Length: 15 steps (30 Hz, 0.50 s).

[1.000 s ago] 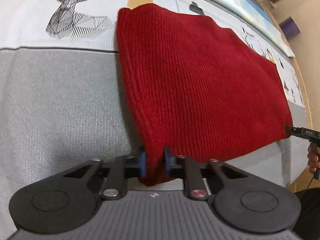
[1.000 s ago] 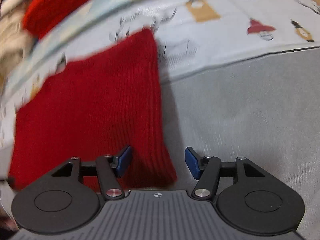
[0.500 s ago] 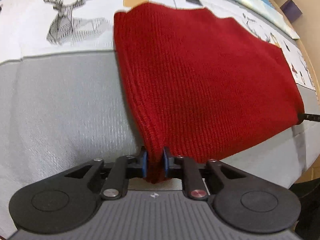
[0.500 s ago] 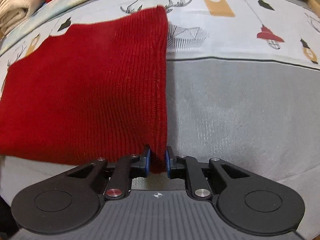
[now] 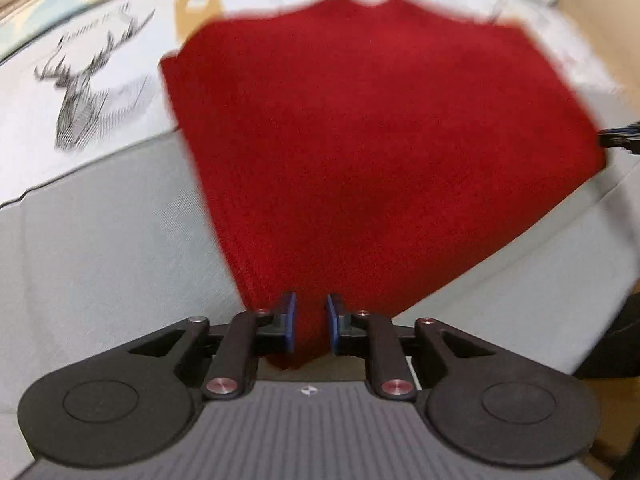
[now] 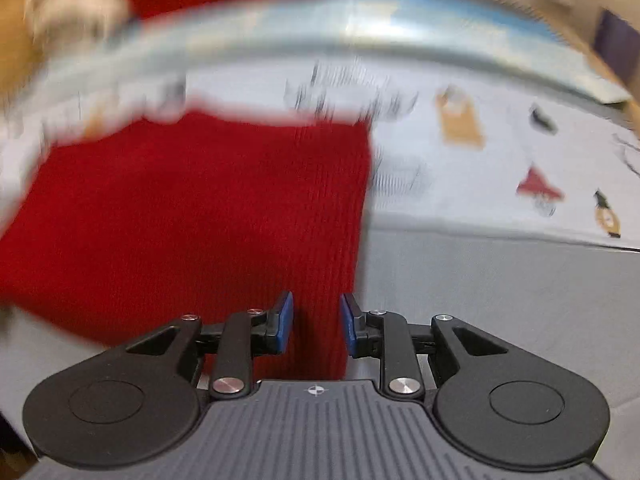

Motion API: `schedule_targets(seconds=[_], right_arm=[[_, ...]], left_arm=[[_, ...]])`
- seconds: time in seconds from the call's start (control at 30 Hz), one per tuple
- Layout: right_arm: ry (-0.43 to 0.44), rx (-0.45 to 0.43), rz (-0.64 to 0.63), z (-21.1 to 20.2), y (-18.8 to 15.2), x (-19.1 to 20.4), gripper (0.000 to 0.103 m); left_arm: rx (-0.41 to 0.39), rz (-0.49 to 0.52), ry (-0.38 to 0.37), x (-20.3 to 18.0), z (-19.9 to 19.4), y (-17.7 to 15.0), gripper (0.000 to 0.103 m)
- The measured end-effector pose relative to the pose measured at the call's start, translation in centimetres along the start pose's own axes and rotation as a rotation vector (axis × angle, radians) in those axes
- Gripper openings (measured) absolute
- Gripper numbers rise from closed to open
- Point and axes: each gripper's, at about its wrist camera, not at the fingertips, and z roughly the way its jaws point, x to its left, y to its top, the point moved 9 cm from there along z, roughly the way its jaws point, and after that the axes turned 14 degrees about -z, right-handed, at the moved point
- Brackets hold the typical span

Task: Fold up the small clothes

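We are holding a red knit cloth [image 5: 380, 152] by its two near corners.

Our left hand-held gripper [image 5: 308, 326] is pinching one near corner tight between its blue pads, and the cloth is spreading away from it over the grey and white desk [image 5: 100, 240]. Our right hand-held gripper [image 6: 316, 326] is sitting around the other near corner with its blue pads a little apart; both views are blurry.

script lettering above the deer print on the cloth [image 5: 100, 20], blurred, perhaps unreadable
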Motion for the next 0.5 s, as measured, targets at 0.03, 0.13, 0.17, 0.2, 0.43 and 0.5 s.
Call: schedule_targets(seconds=[0.03, 0.13, 0.17, 0.2, 0.43, 0.5], right_arm=[[-0.020, 0.060, -0.026, 1.0, -0.8, 0.1, 0.028], [-0.036, 0.046, -0.040, 0.8, -0.7, 0.0, 0.034], [-0.033, 0.027, -0.026, 0.4, -0.4, -0.1, 0.034], [-0.031, -0.005, -0.015, -0.2, 0.1, -0.3, 0.034], [-0.064, 0.043, -0.060, 0.8, -0.7, -0.4, 0.034], [-0.076, 0.006, -0.072, 0.1, -0.1, -0.3, 0.034]], left_arm=[[-0.001, -0.010, -0.004, 0.0, -0.1, 0.1, 0.018], [-0.056, -0.035, -0.035, -0.2, -1.6, 0.9, 0.021], [-0.084, -0.043, -0.053, -0.2, -2.2, 1.3, 0.021], [-0.102, -0.057, -0.073, 0.0, -2.7, 1.4, 0.021], [0.008, -0.061, 0.015, 1.1, -0.4, 0.4, 0.019], [-0.029, -0.076, -0.002, 0.9, -1.5, 1.0, 0.020]])
